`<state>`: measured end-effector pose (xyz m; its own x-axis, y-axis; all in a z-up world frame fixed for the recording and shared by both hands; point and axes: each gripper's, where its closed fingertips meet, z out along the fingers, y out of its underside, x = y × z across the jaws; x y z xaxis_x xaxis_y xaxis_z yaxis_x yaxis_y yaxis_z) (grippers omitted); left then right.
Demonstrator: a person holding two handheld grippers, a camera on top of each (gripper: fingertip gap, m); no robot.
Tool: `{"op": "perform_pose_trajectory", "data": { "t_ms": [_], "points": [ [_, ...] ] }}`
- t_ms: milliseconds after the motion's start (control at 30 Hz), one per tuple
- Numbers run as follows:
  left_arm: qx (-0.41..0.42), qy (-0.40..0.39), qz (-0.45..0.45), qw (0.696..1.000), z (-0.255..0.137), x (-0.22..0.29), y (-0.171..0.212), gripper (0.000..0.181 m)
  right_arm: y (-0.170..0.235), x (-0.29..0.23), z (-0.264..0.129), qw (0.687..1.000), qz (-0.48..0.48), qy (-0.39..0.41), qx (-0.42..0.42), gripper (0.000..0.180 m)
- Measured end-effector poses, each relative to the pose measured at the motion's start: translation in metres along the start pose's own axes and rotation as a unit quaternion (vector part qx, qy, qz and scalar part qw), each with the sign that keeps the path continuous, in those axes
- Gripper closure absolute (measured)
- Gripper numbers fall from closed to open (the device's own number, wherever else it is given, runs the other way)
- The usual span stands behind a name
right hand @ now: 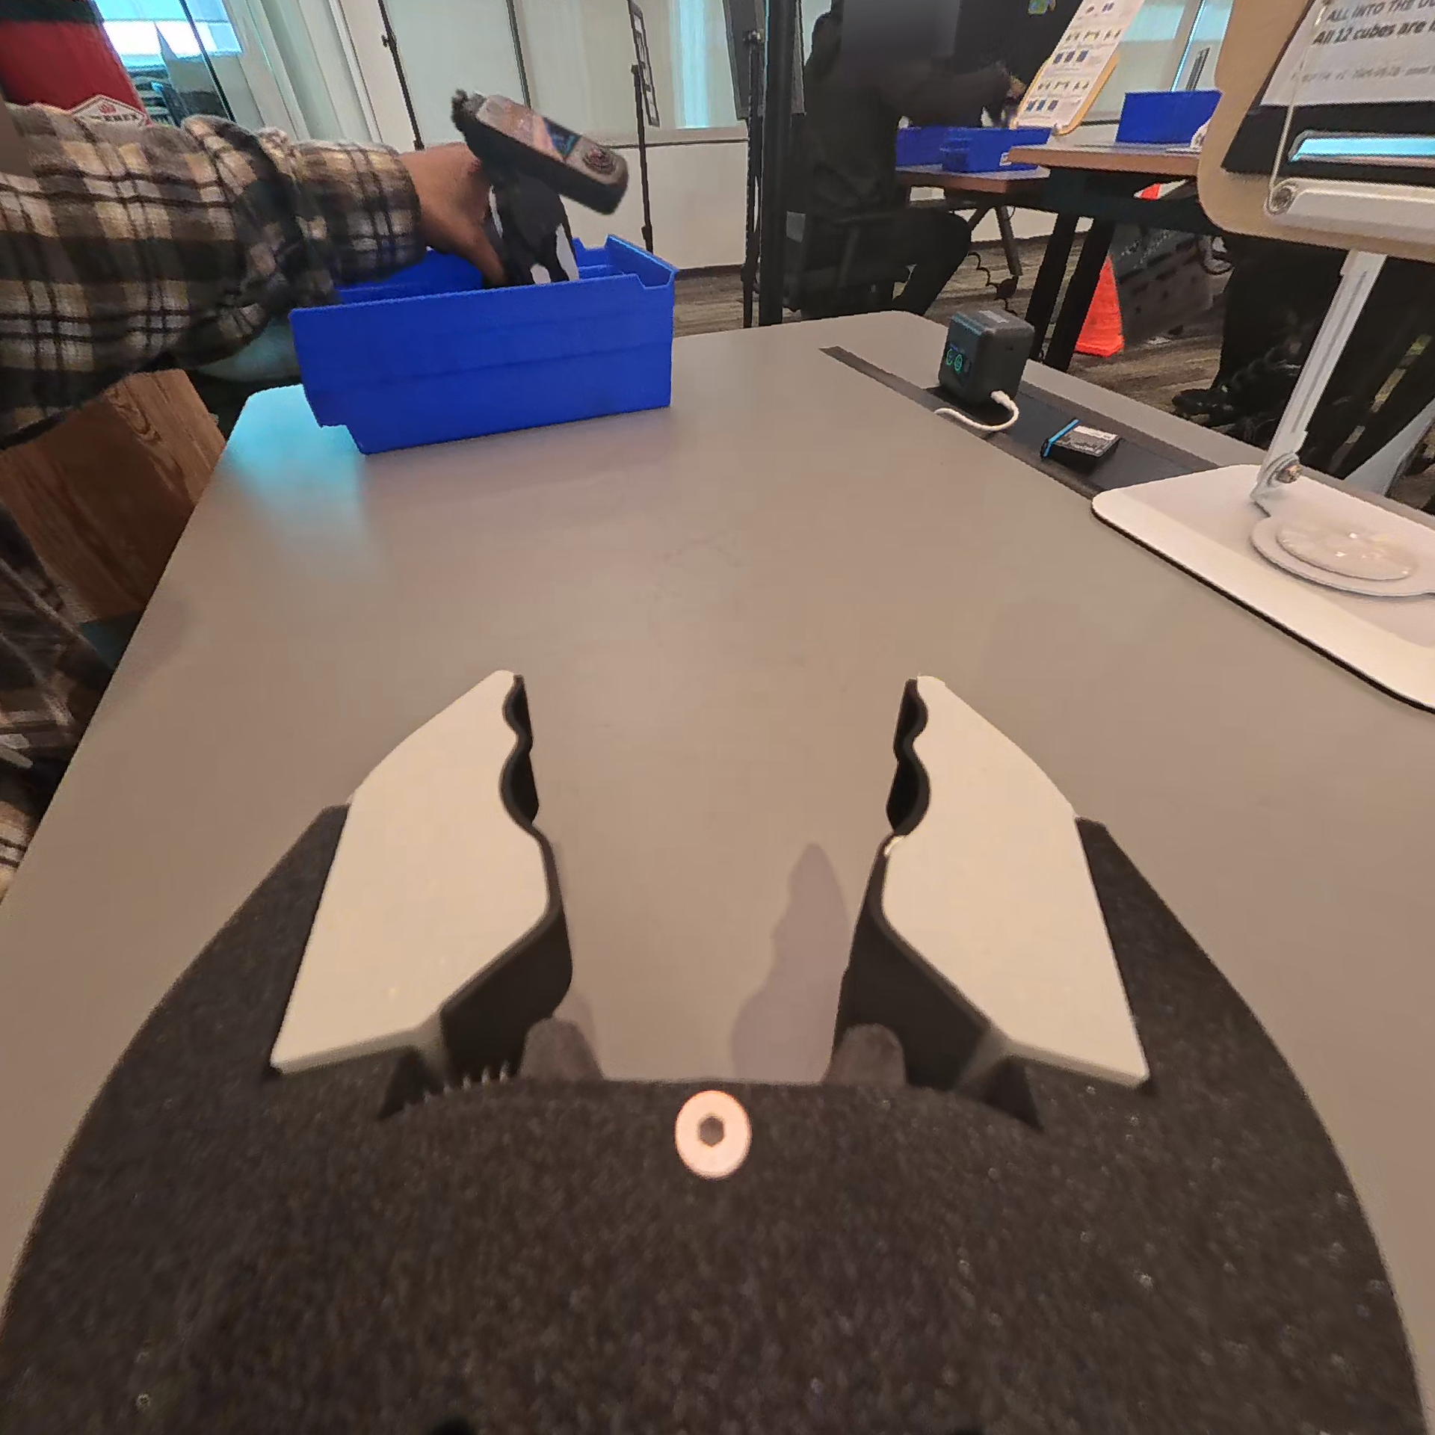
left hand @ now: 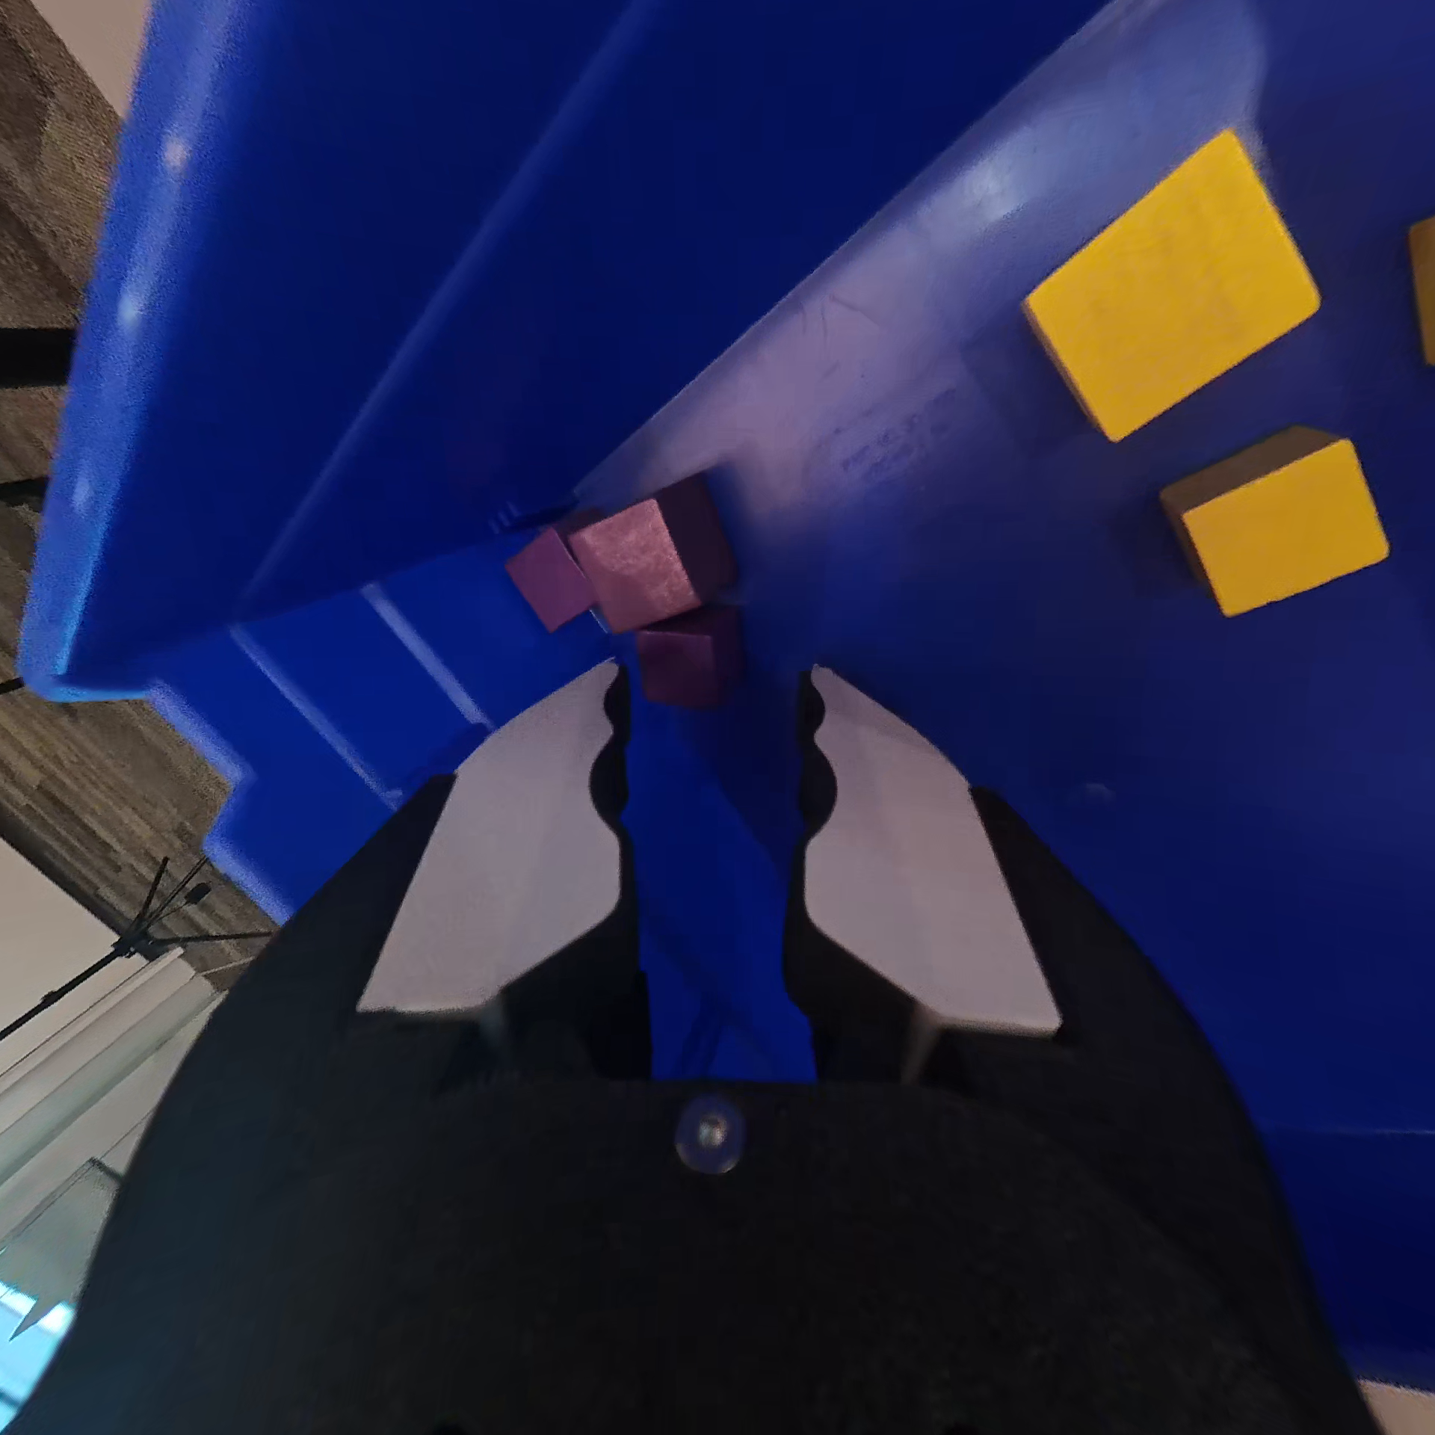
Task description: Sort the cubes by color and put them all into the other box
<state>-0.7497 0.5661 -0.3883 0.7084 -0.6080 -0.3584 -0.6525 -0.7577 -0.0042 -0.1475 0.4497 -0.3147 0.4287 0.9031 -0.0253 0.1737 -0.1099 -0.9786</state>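
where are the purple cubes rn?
Left wrist view: purple cubes are clustered in a corner of the blue box, just beyond the open left gripper, with yellow cubes farther right.

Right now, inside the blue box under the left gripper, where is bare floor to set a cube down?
Bare floor of the blue plastic box lies between the purple wooden cubes clustered in the corner and the yellow wooden cubes, and below the yellow ones. The corner by the open left gripper is crowded.
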Motion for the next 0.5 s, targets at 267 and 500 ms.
{"op": "perform_pose_trajectory", "data": {
  "t_ms": [267, 500],
  "points": [
    [-0.034, 0.007, -0.013, 0.999, 0.011, 0.0, 0.001, 0.143, -0.001, -0.003, 0.0, 1.0, -0.003, -0.003, 0.0, 0.091],
    [-0.039, 0.042, -0.04, 0.998, 0.011, 0.008, 0.005, 0.155, -0.002, -0.006, 0.0, 1.0, -0.005, -0.01, -0.001, 0.092]
  ]
}}
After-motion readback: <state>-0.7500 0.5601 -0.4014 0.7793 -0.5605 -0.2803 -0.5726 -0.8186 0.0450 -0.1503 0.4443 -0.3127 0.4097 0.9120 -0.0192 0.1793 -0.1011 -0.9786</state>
